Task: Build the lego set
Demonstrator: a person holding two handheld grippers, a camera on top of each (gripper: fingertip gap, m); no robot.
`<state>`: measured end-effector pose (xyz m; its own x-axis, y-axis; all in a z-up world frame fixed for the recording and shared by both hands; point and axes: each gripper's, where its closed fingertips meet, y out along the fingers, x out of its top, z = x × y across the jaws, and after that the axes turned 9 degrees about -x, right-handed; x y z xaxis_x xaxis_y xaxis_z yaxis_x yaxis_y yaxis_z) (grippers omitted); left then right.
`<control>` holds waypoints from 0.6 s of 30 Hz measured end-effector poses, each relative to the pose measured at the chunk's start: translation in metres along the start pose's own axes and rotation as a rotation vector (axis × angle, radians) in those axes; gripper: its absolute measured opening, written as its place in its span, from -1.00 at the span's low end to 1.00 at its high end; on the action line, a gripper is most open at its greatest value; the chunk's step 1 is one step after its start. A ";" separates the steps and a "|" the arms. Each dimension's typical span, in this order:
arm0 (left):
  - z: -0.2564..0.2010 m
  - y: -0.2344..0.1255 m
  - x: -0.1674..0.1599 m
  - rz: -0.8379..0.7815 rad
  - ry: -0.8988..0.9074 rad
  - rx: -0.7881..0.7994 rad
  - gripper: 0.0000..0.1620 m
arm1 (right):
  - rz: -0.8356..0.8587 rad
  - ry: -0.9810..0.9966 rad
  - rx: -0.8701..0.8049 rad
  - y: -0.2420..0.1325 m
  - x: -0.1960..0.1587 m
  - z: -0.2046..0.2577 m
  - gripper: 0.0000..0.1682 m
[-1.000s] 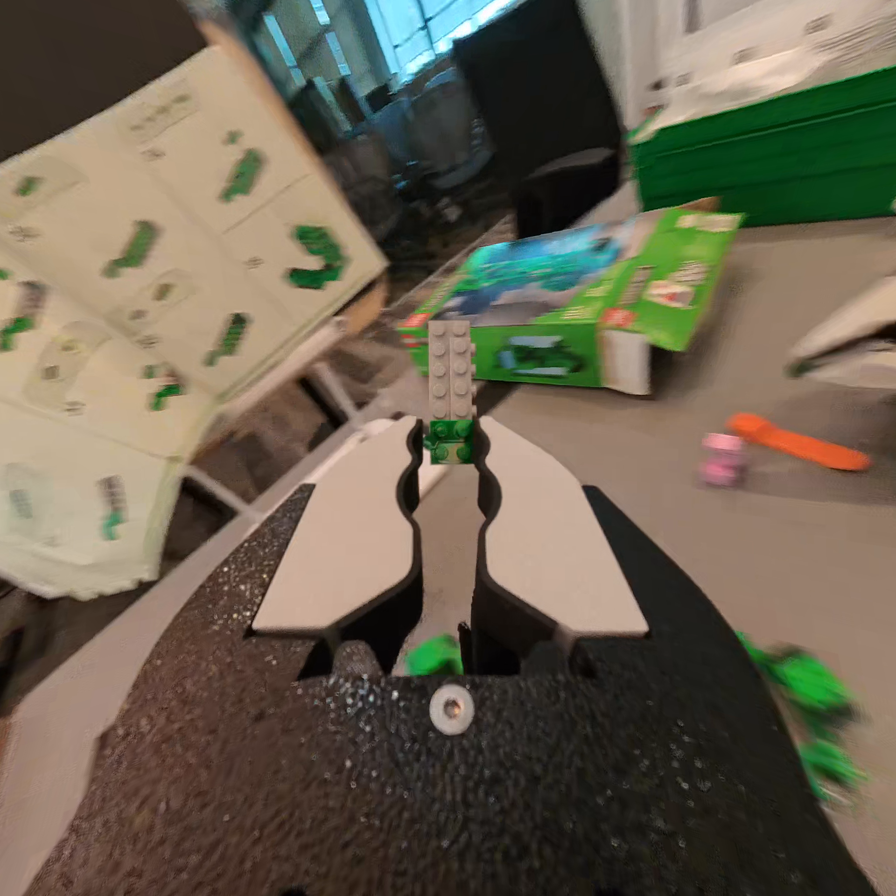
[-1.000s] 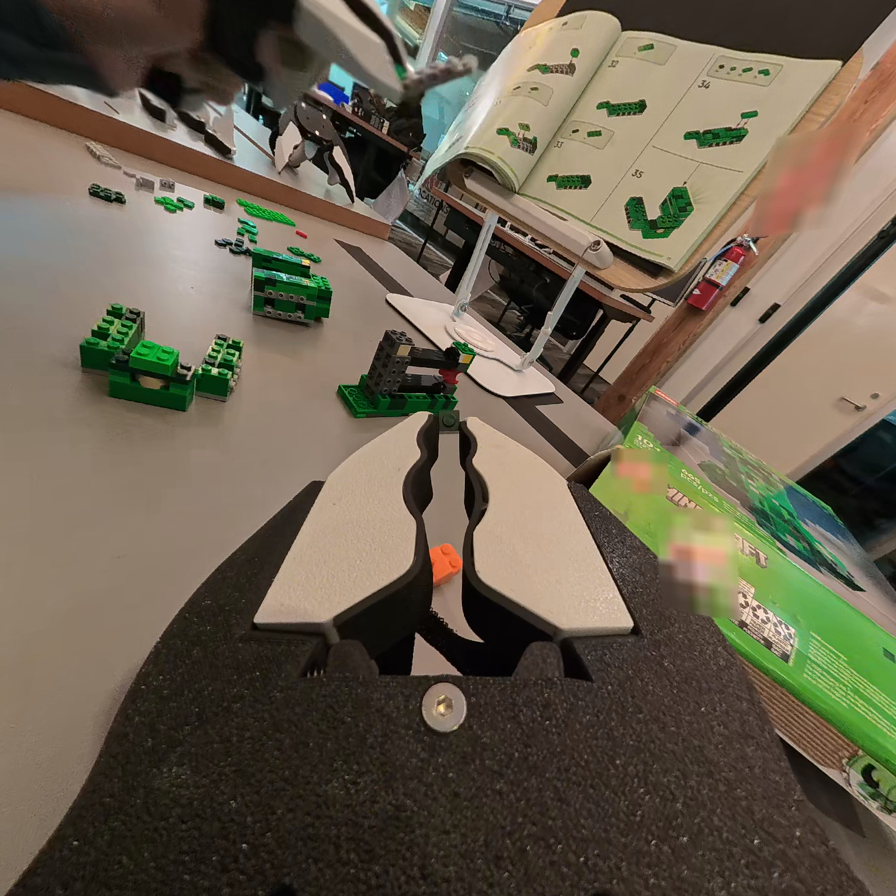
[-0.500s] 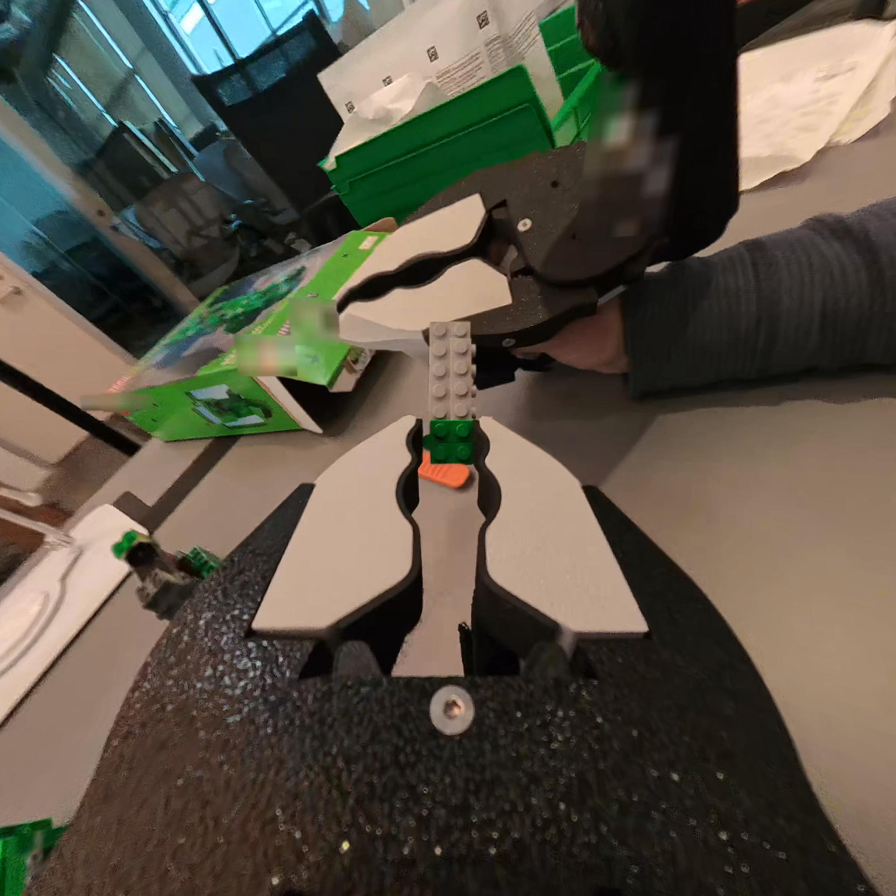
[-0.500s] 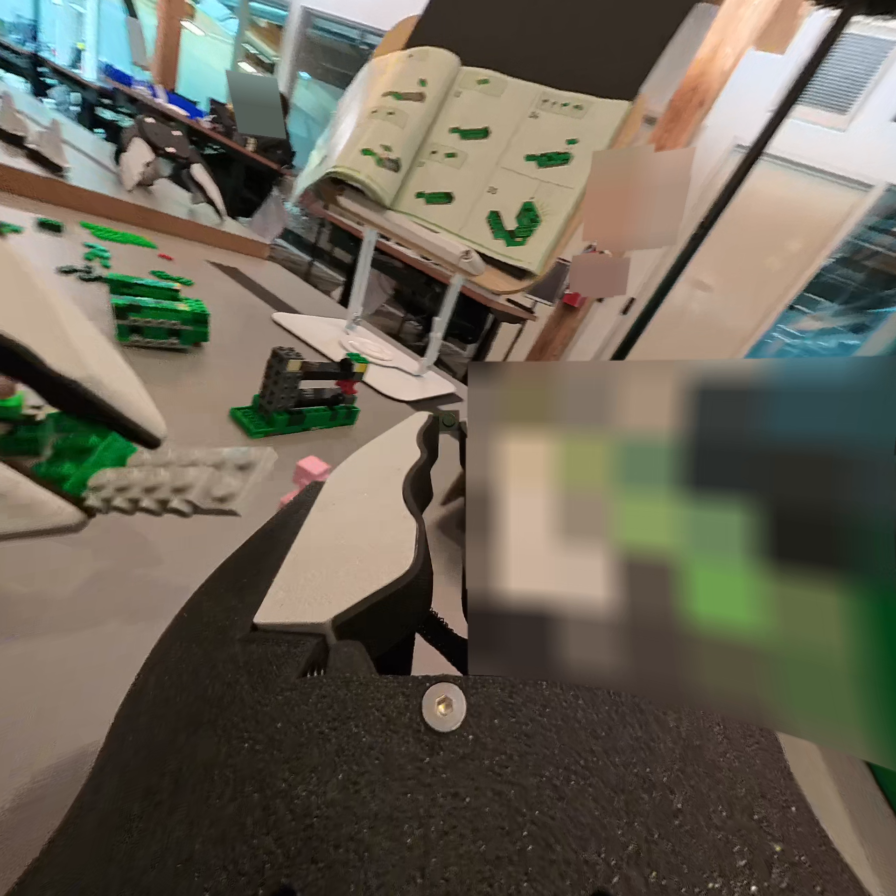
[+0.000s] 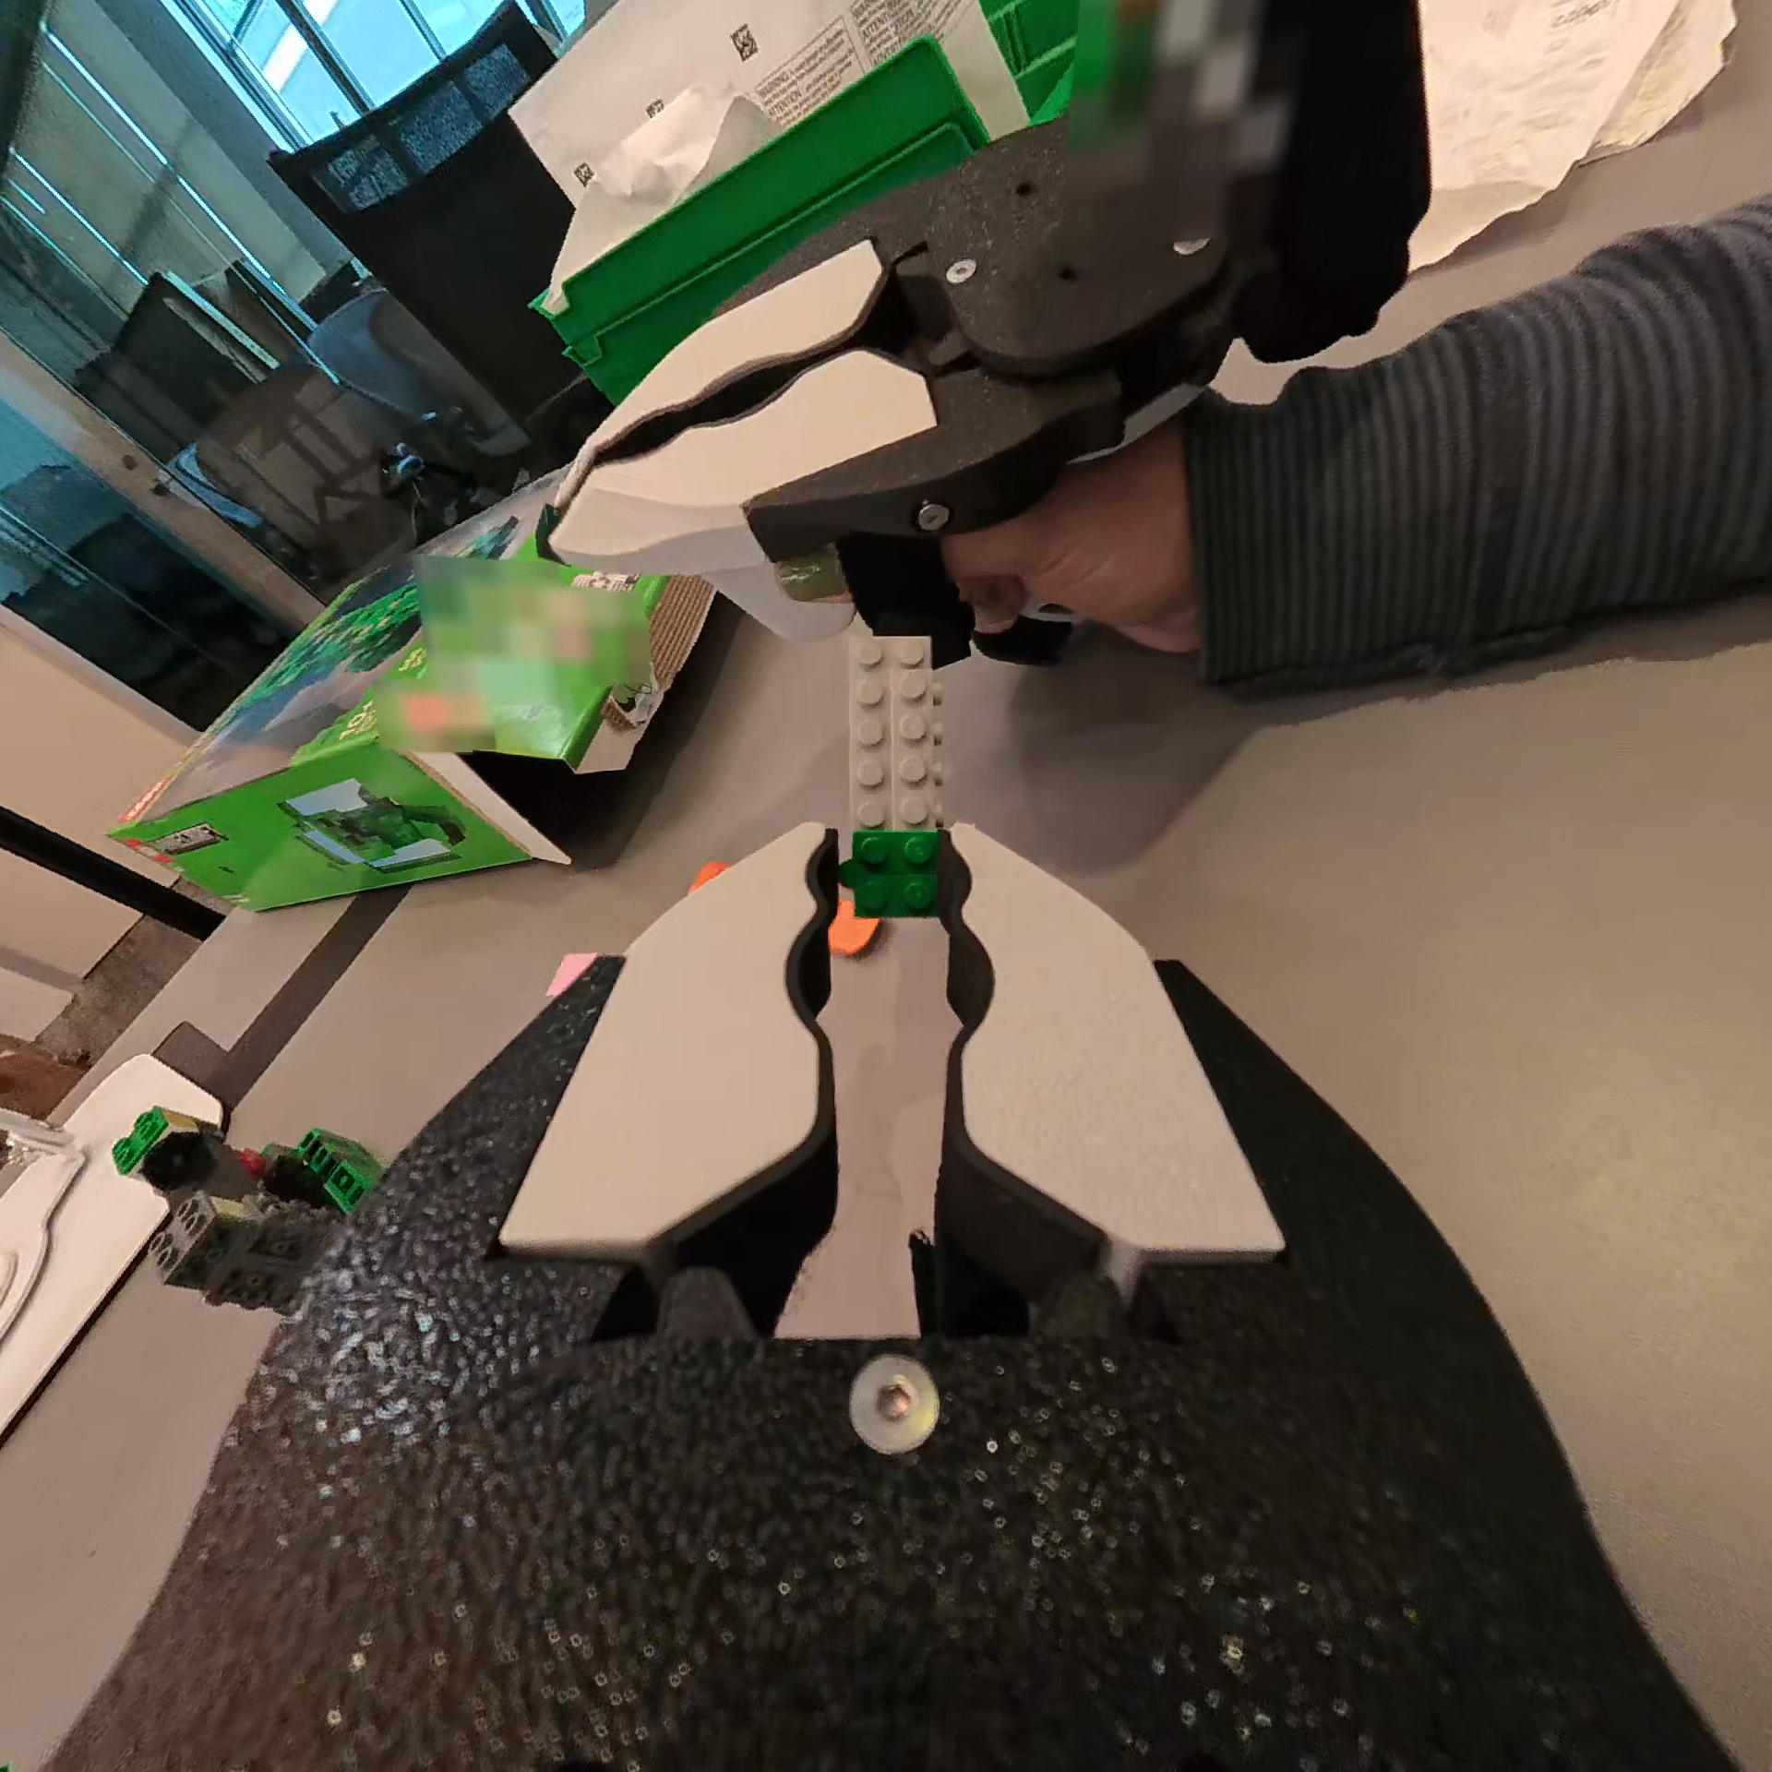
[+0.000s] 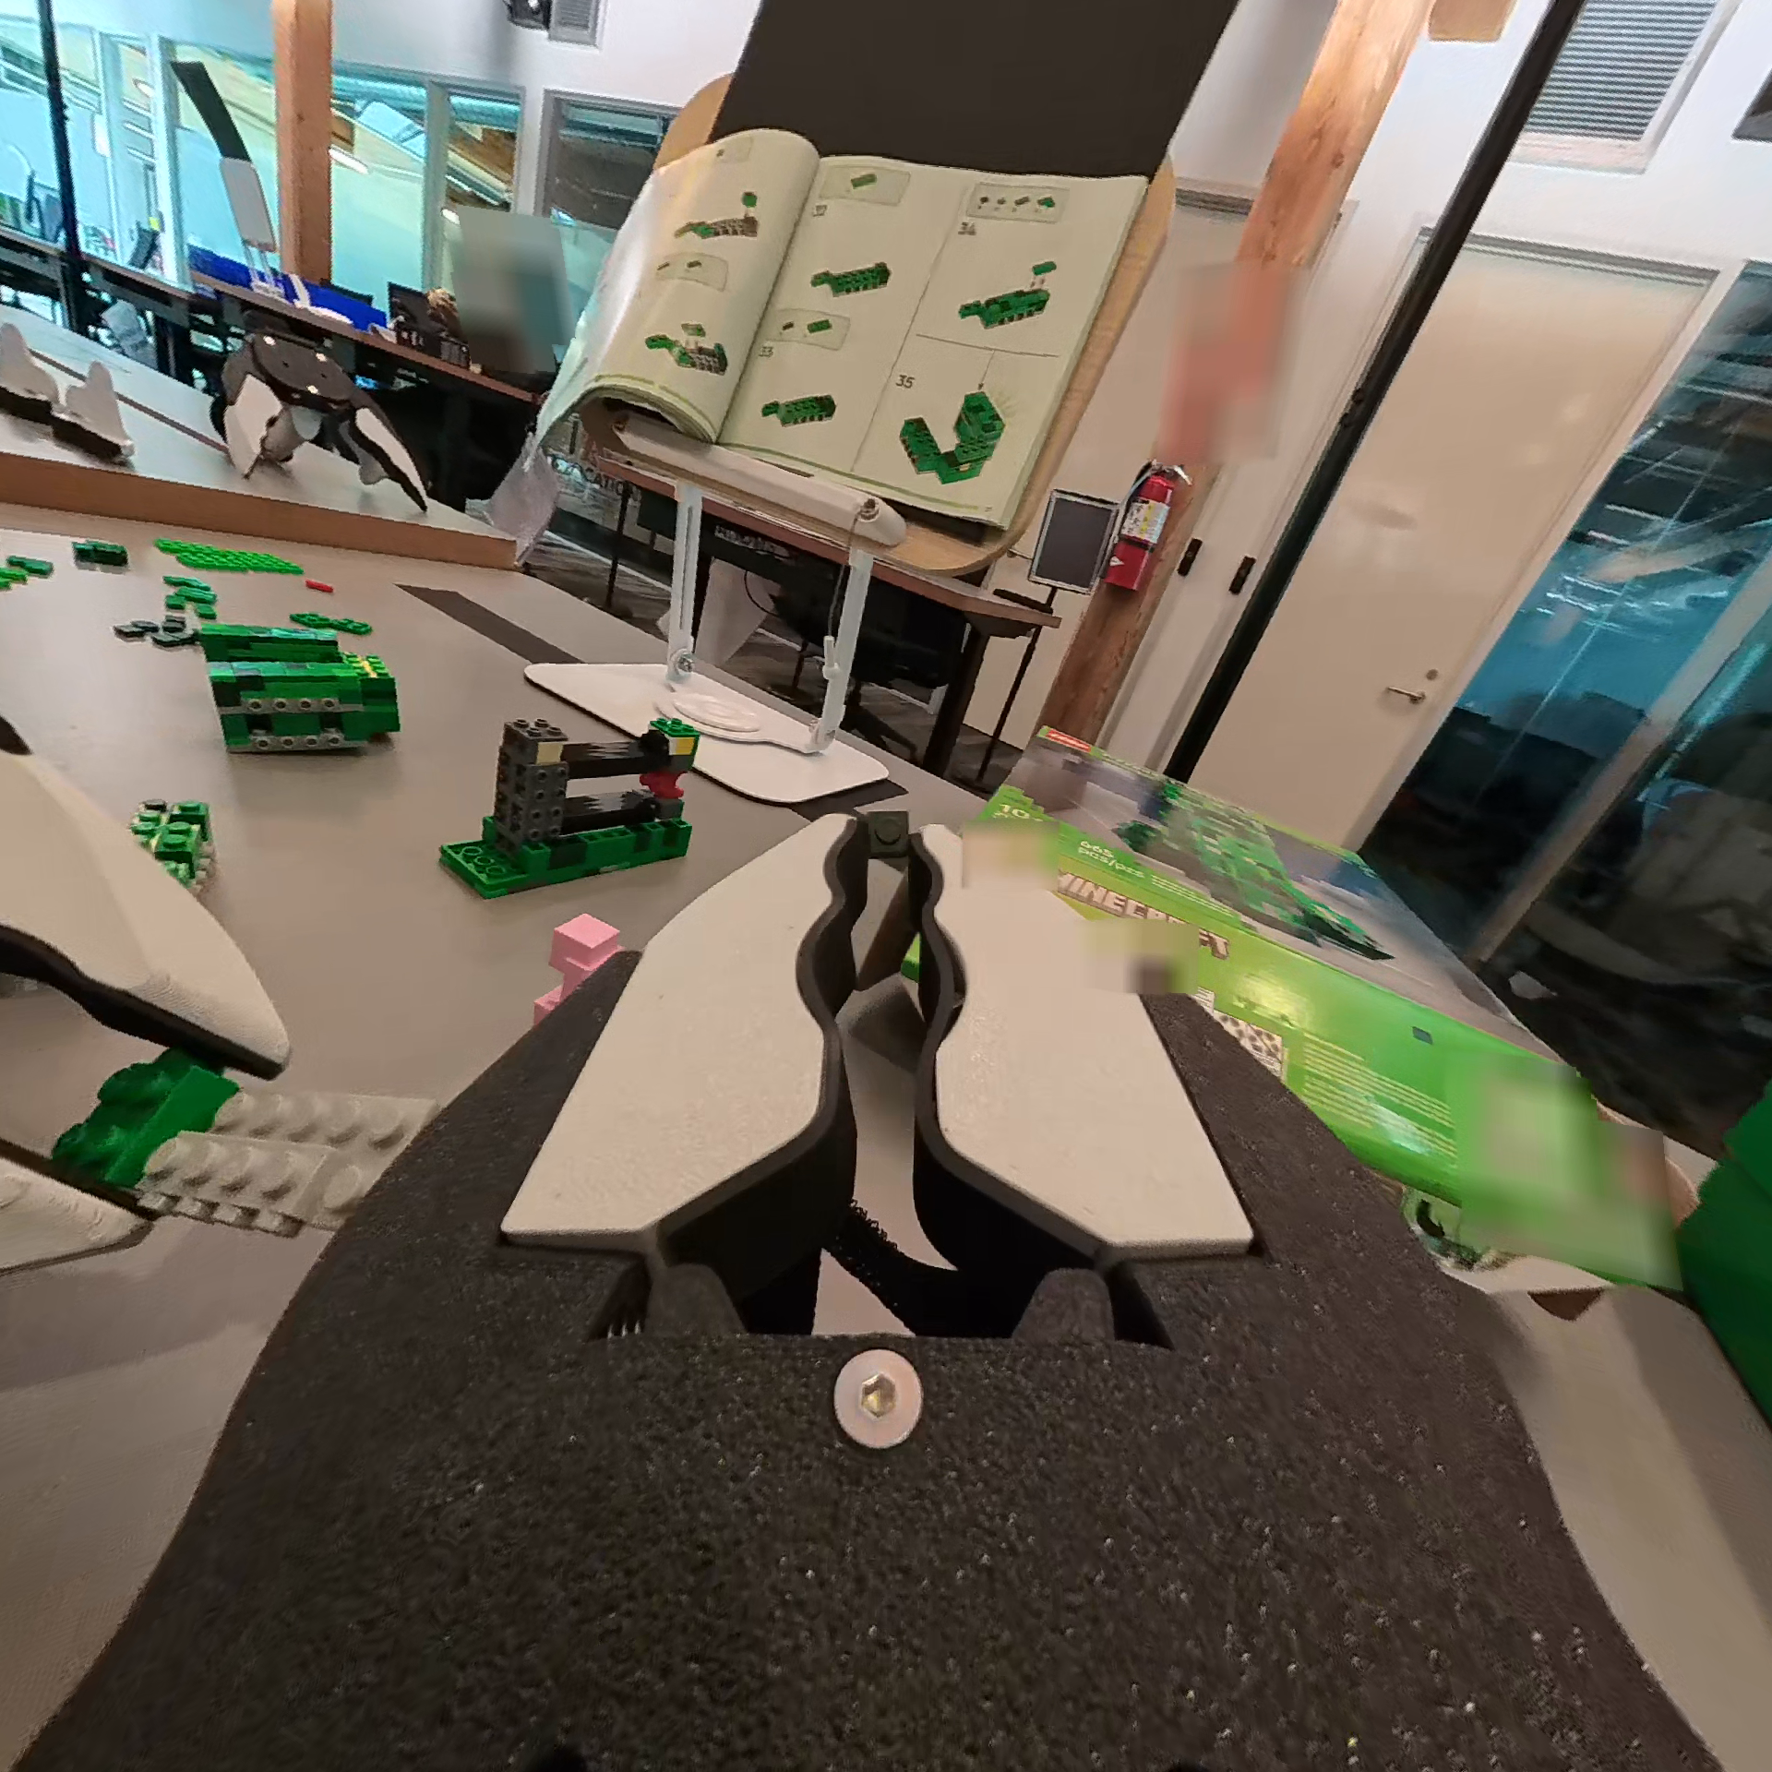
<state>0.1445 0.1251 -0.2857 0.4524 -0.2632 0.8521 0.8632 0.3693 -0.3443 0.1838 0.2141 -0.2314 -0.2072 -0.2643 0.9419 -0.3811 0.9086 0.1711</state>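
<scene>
Jaws of the left gripper (image 5: 897, 844) pinch a green studded brick (image 5: 897, 873) joined to a long grey plate (image 5: 897, 734), above the matte grey table (image 5: 1342, 959). Right gripper (image 6: 887, 839), jaws nearly closed, nips a small dark square stud piece (image 6: 887, 836); beyond, a glossy green box (image 6: 1247, 949).

Glossy plastic grey plate (image 5: 897, 734), matt grey tabletop (image 5: 1390, 959), rough black gripper body (image 5: 863, 1582) with smooth pale fingers (image 5: 686, 1084).
</scene>
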 end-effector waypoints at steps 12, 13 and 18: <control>-0.002 0.001 -0.002 -0.012 -0.004 -0.026 -0.76 | 0.009 -0.055 0.052 0.003 -0.004 0.012 -0.91; -0.002 0.001 -0.002 -0.015 -0.011 -0.028 -0.76 | 0.009 -0.056 0.053 0.003 -0.004 0.013 -0.91; 0.000 0.001 -0.004 -0.025 -0.045 -0.035 -0.76 | 0.011 -0.064 0.062 0.003 -0.004 0.015 -0.91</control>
<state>0.1433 0.1264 -0.2889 0.4208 -0.2311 0.8772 0.8818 0.3313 -0.3358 0.1701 0.2135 -0.2388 -0.2680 -0.2763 0.9230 -0.4330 0.8903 0.1408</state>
